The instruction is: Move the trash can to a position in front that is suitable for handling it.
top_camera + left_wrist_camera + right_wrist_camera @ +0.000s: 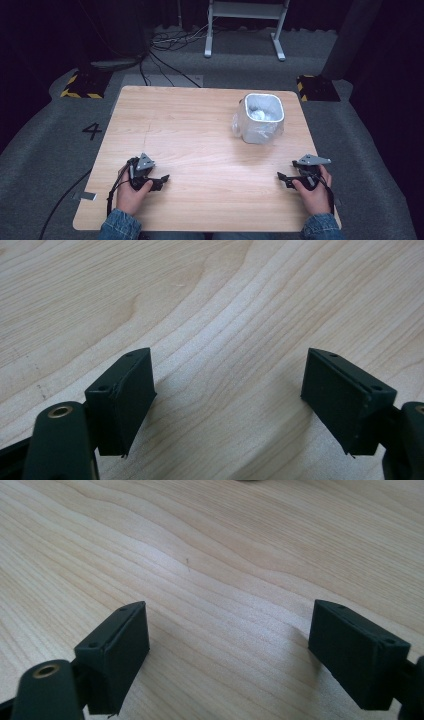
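surface: light wooden table (200, 130) | on it: 1 white bag-lined bin (260, 119), far right

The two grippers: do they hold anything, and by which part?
Nothing is held. The left gripper and right gripper have open jaws over the bare wooden table.

hidden: contents of the small white plastic-lined bin (260, 119), upper right, too small to tell | cut off: denim sleeves at bottom edge
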`<state>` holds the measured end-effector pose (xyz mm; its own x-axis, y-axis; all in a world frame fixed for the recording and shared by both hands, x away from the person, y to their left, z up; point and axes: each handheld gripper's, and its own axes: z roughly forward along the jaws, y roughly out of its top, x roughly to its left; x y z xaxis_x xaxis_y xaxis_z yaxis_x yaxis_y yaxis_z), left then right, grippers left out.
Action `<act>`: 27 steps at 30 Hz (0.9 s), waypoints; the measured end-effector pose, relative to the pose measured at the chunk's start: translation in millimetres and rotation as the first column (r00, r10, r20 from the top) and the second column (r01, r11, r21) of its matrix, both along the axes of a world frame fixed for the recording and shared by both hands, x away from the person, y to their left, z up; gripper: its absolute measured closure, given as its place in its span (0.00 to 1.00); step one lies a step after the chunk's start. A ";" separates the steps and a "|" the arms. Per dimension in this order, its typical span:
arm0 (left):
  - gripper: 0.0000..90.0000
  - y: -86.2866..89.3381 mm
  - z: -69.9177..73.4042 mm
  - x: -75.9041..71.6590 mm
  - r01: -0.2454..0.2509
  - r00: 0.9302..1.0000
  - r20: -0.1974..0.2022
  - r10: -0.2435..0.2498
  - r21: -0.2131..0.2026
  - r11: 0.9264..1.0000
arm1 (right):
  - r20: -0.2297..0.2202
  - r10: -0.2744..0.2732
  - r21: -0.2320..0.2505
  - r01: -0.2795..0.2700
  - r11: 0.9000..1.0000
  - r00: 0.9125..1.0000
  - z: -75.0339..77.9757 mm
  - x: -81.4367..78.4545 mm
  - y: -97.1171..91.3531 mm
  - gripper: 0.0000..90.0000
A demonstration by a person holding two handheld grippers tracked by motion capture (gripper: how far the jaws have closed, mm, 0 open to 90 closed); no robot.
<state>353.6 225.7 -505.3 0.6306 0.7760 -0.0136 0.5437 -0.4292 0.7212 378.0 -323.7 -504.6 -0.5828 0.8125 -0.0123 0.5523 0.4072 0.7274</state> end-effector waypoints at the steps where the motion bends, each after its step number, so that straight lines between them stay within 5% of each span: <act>1: 0.23 -0.1 0.0 0.0 0.000 1.000 0.000 0.000 0.001 1.000 | 0.000 0.000 0.000 0.000 1.000 1.000 0.0 0.0 0.0 0.18; 14: 0.23 -1.9 0.1 1.9 -0.011 1.000 0.003 0.011 0.004 1.000 | -0.001 0.006 0.003 -0.006 1.000 1.000 0.1 0.1 -0.4 0.19; 25: 0.19 -1.5 -0.2 8.2 0.045 0.999 -0.002 -0.045 0.009 0.999 | -0.002 -0.019 0.006 0.019 1.000 1.000 0.4 -2.0 1.1 0.20; 27: 0.19 -1.4 -0.2 8.2 0.043 0.999 -0.004 -0.043 0.008 0.999 | -0.008 -0.020 0.005 0.020 1.000 1.000 1.9 -2.6 1.6 0.28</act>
